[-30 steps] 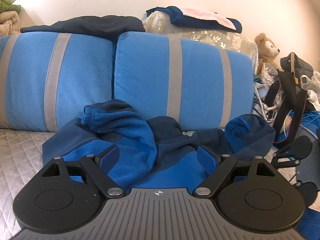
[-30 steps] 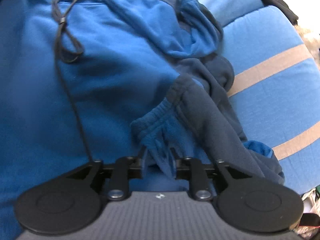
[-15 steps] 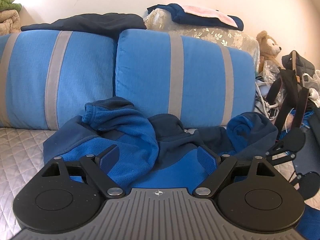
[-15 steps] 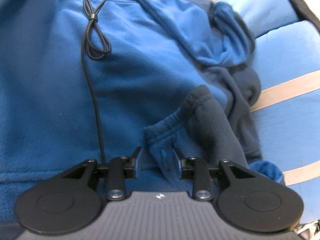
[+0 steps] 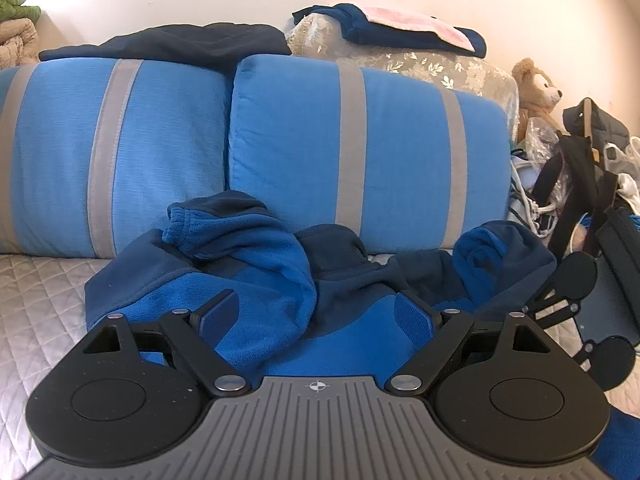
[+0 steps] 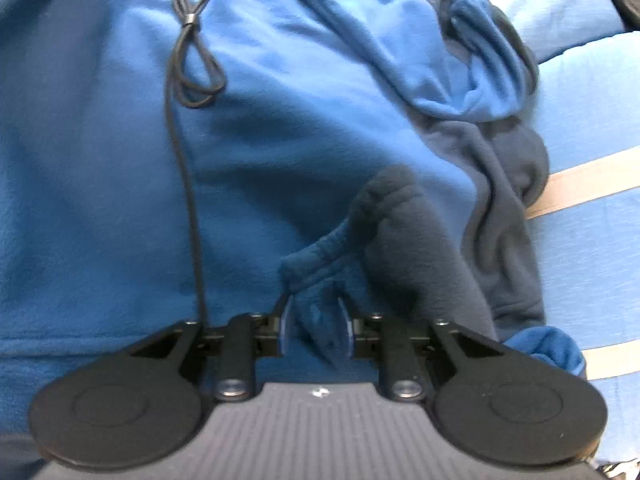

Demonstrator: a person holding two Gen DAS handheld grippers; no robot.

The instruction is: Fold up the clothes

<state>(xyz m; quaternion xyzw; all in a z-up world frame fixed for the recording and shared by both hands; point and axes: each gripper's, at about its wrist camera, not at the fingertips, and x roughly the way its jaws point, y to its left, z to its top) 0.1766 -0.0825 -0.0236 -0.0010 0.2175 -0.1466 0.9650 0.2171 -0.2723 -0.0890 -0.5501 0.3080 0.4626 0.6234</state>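
A blue fleece jacket (image 5: 256, 280) with navy panels lies crumpled on the quilted sofa seat (image 5: 36, 296), below two blue cushions. My left gripper (image 5: 316, 314) hovers open low over its front, nothing between the fingers. In the right wrist view the jacket's body (image 6: 280, 120) fills the frame. My right gripper (image 6: 316, 322) is shut on the elastic cuff of the right sleeve (image 6: 320, 276), held over the jacket's body. The other sleeve (image 5: 224, 232) is bunched at the left. The right gripper (image 5: 576, 312) also shows at the left wrist view's right edge.
Two blue cushions with grey stripes (image 5: 360, 144) back the seat, with dark folded clothes (image 5: 172, 42) on top. A teddy bear (image 5: 536, 88) and bags (image 5: 580, 168) crowd the right side. A black cord (image 6: 188, 92) trails across the jacket from the right gripper.
My right gripper has carried the sleeve cuff leftward over the jacket's body. The left gripper has stayed open and drifted slightly.
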